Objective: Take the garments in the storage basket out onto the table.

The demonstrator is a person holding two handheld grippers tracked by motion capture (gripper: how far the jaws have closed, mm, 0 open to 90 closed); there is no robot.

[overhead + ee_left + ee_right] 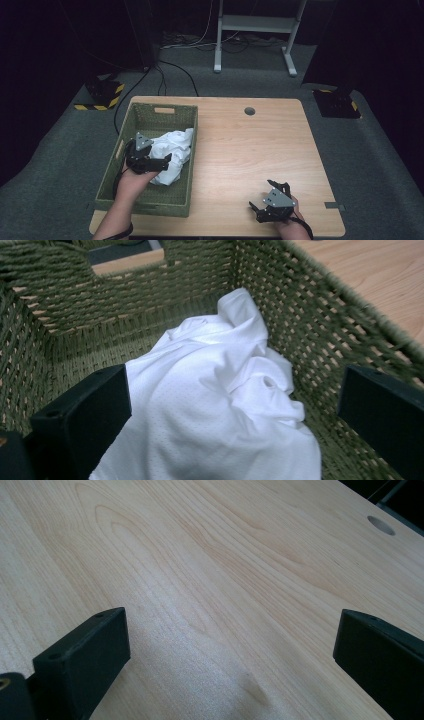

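A crumpled white cloth (172, 150) lies in a green woven basket (194, 165) on the left of the wooden table (250, 150). My left gripper (160, 158) hangs inside the basket at the cloth's near left side. In the left gripper view the left gripper (235, 390) is open, its jaws spread wide on either side of the white cloth (220, 405), not closed on it. My right gripper (264, 195) rests near the table's front right. It too is open (230, 630), with bare wood table (200, 555) between its jaws.
The basket wall (310, 315) rises close on the cloth's right, and a handle slot (127, 260) shows in its far end. A round cable hole (249, 111) sits near the table's back edge. Desk legs and cables lie on the grey floor beyond.
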